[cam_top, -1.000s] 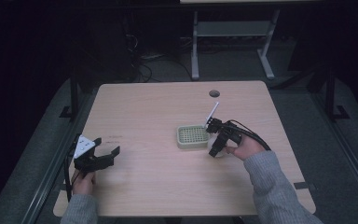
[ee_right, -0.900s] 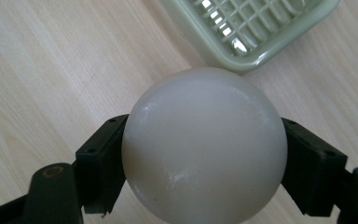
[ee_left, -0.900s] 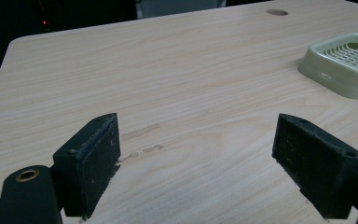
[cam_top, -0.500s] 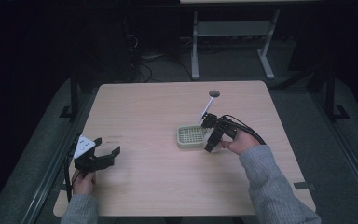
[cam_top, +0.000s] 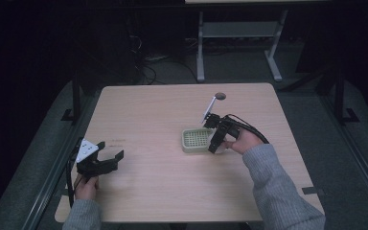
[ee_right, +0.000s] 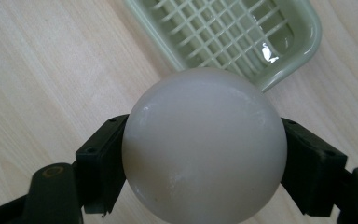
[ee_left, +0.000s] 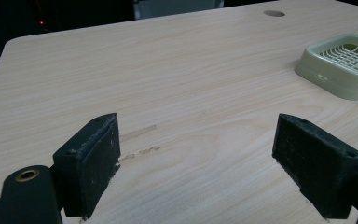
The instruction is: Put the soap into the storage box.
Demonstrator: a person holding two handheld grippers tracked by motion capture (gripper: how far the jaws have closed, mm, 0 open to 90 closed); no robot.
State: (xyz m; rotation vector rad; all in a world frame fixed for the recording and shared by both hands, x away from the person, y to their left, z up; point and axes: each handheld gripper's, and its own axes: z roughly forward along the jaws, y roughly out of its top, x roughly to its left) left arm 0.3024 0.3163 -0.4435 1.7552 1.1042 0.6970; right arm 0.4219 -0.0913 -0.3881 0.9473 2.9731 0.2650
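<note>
Right gripper (ee_right: 205,158) clamps white ball (ee_right: 204,144); we see it just off green basket (ee_right: 242,37) right rim, mid-table. Left gripper (ee_left: 209,163) wide open, empty, near table's left edge, well apart

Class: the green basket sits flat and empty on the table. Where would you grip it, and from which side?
Grip the basket by one raised side wall, coming from above with one jaw inside the rim and one outside. It is low and flat, and probably too broad to span; the open left gripper has a clear approach.

A light wooden table (cam_top: 148,191) has a round hole (cam_top: 220,96) near its far edge. Beyond it, a grey metal frame (cam_top: 239,29) stands beside floor cables (cam_top: 146,64).
</note>
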